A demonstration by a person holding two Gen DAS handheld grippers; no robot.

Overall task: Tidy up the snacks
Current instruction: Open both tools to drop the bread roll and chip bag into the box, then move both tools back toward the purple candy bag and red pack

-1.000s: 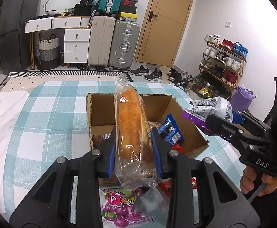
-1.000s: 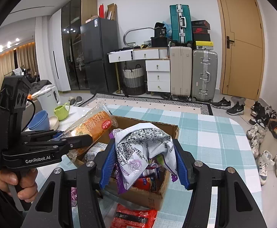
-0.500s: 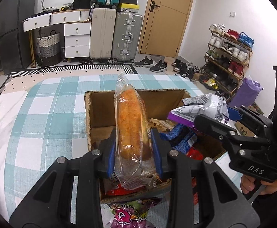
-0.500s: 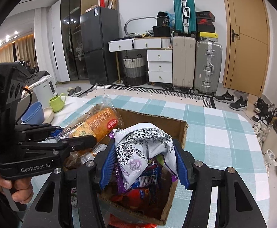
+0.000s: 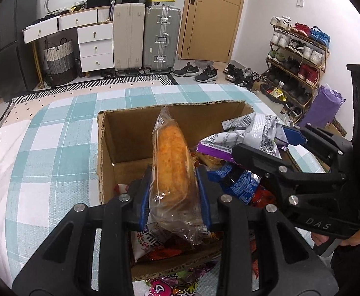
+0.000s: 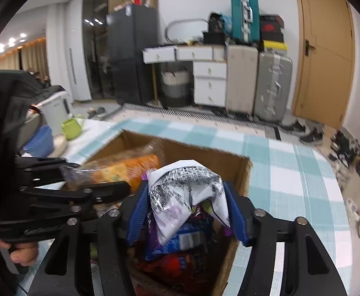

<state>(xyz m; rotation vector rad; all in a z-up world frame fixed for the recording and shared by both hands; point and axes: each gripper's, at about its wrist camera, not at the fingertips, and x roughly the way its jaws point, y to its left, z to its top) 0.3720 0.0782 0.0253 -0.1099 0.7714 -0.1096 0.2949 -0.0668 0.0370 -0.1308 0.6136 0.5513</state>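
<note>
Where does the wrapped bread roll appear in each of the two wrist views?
Left wrist view: the bread roll stands centre frame, upright over the cardboard box.
Right wrist view: it lies left of centre, blurred, above the box's left side.
Shared landmark: the silver suitcase beside the door.

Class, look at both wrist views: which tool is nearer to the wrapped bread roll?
Left. The left tool is clamped on the wrapped bread roll over the cardboard box. The right tool, opening around a crumpled white snack bag, sits beside the roll, apart from it.
</note>
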